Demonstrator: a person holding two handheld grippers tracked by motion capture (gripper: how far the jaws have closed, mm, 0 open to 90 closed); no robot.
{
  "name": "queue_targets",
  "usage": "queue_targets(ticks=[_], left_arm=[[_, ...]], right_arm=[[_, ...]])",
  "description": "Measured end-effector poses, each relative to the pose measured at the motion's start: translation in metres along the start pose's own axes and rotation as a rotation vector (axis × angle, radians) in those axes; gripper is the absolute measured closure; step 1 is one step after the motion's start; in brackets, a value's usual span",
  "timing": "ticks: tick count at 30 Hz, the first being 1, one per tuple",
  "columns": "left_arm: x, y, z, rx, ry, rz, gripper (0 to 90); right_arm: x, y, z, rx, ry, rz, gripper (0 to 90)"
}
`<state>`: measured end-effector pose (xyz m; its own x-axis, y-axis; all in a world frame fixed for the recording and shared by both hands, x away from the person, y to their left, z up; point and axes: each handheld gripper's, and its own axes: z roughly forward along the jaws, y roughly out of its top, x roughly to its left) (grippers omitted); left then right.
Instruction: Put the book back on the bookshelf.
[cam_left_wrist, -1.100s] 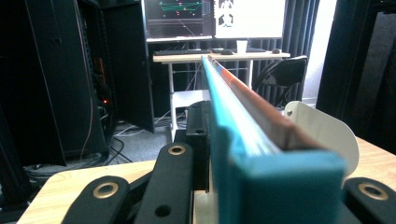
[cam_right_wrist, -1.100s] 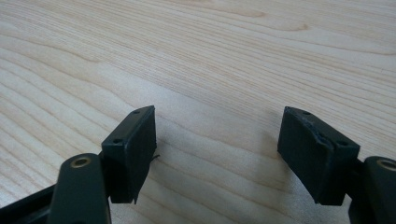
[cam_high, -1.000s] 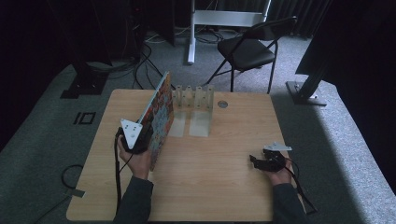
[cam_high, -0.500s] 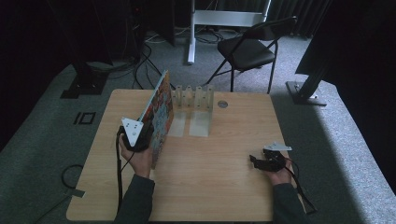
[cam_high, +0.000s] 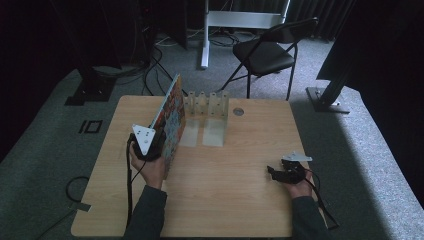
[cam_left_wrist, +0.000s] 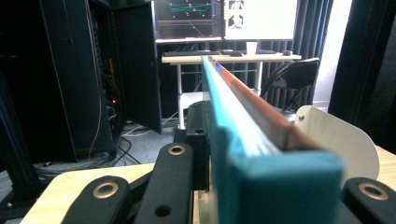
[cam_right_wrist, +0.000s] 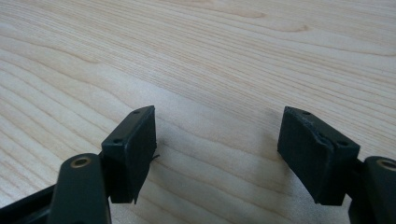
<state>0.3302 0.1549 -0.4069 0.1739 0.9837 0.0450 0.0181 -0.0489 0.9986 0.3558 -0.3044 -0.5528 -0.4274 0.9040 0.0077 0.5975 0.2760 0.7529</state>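
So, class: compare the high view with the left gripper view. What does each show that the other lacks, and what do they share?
High view alone: the whole table, the book's colourful cover, the clear rack behind it, and the right gripper lying open near the table's right edge.
Left gripper view alone: the book's edge seen end-on, clamped between black jaws, plus a desk with monitors in the background.
Both: the book held upright by the left gripper, the wooden table, and the black folding chair.
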Motion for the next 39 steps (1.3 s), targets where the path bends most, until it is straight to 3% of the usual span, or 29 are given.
queue_targets(ticks=[39], left_arm=[[-0.016,-0.006,0.008,-0.021,0.069,0.040,79.8]], right_arm=[[0.000,0.000,0.000,0.000,0.000,0.000,27.8]])
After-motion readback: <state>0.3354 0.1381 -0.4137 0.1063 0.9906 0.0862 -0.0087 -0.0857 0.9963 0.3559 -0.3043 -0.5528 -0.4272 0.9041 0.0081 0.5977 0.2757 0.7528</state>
